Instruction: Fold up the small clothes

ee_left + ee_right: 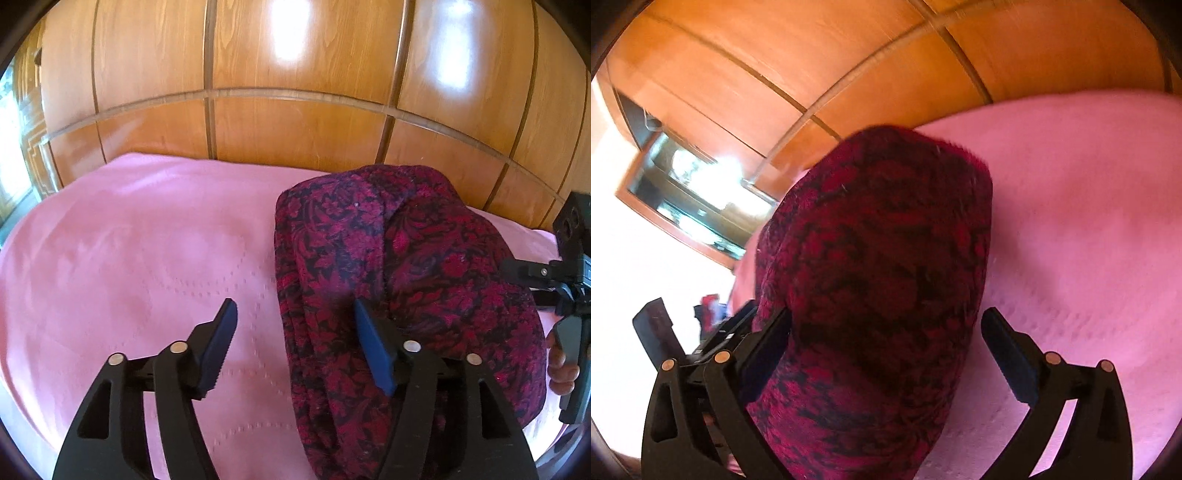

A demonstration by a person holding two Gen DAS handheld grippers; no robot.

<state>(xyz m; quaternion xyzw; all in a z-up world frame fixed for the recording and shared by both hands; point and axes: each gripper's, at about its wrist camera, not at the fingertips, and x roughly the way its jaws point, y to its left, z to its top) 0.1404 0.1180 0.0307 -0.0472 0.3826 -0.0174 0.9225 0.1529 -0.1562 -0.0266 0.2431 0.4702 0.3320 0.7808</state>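
Both tongs gape wide: the folded red floral garment (406, 280) runs lengthwise ahead between the right tongs (886, 332), just right of the left tongs (295, 317).

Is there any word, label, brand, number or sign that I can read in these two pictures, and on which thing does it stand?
None: no readable text shows in either view.
The red and black floral cloth carries only a pattern, no label in sight.
The pink bedcover has stitched dotted lines, no letters.
The wooden panels are plain.
The left tongs and right tongs show no marking.
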